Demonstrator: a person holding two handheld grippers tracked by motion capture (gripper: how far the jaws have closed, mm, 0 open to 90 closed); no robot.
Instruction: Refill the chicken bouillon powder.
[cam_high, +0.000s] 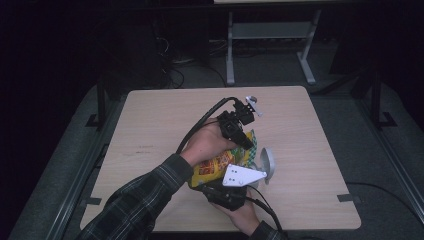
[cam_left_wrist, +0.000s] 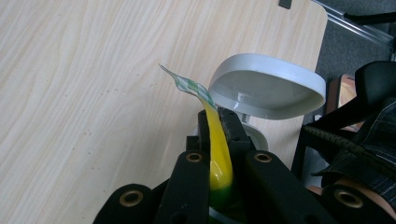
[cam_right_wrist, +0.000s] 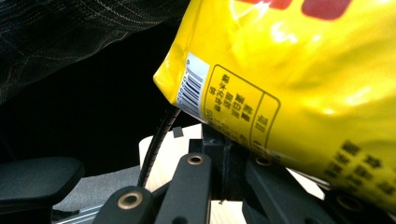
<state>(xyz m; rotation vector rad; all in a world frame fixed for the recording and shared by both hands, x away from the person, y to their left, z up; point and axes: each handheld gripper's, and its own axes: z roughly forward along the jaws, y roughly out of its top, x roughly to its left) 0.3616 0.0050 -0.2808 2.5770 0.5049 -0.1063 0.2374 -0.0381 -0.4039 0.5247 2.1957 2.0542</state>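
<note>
Wide pale wooden table (cam_high: 150, 120), bare apart from the work near its front edge. Above that spot, a yellow snack bag (cam_high: 215, 167) held off the surface between both tools, probably to stretch it taut for tearing or to tip it over the container. Just right of the bag, a grey lidded container (cam_high: 267, 167) with lid (cam_left_wrist: 266, 86) flipped up, likely opened ready to take the contents.

Left gripper (cam_left_wrist: 219, 126) clamped shut on the bag's thin green-checked top seal, pinched flat between the jaws and curling free above them. Right gripper (cam_right_wrist: 224, 154) closed on the bag's lower edge from below, seemingly as the opposing anchor; pads mostly hidden behind the film, so contact judged from the high view and the pinched corner.

Printing: white barcode patch at the bag's corner, beside a boxed panel of small East Asian characters, too fine to read. Red shapes along the upper edge, cropped and illegible. No brand name legible anywhere.
</note>
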